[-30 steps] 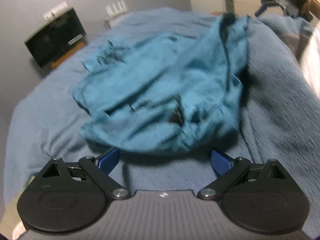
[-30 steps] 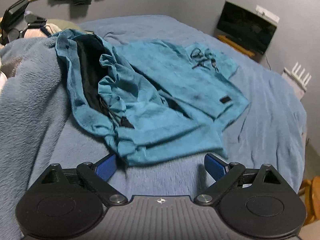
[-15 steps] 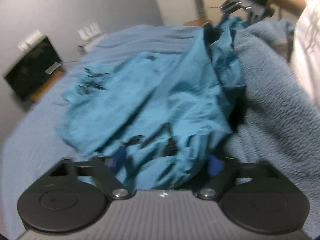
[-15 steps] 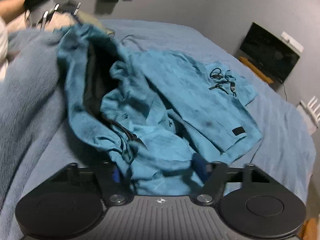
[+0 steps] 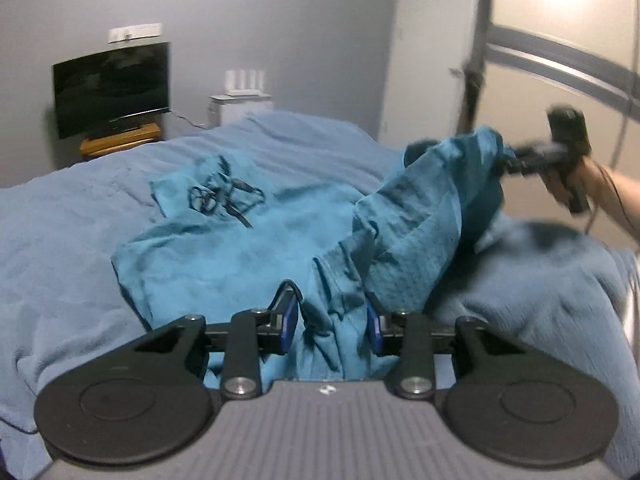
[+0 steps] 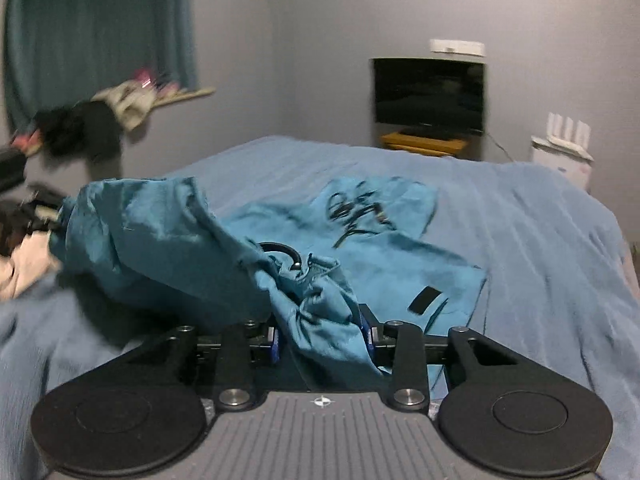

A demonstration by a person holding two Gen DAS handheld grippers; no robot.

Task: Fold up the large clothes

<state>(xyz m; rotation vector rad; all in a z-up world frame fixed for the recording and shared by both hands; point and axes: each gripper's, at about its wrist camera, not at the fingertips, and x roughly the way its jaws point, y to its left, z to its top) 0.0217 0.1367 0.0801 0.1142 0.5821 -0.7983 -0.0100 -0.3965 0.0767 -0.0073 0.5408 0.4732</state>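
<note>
— Where is the teal garment [image 5: 248, 256] found, taking the bed [image 5: 72, 240] as the reference?

— It is spread across the middle of the bed's blue blanket, its drawstring end [image 5: 224, 196] turned toward the far edge of the bed, where the television [image 5: 112, 88] stands beyond. The near hem is lifted off the bed at both corners.

— And how are the jaws set?

— Both pairs have just been closing. A bunched fold of the hem is gripped by the left gripper [image 5: 331, 326], the cloth pinched between its blue pads. The other corner is clamped in the same way by the right gripper [image 6: 322, 340] — seen from the left wrist, it is held out to the side with cloth pulled up into it.

— Which relation is the coming move judged to turn on?

— The long axis of the garment is laid from the near edge of the bed to the far edge, straight ahead of both pairs of jaws. The gripped hem is the end nearest the person, so neither hand is favoured. A fold would probably be made by carrying the hem forward over the body toward the drawstring end, with the hem kept taut between the two grips — slack there could let the cloth crumple.
</note>
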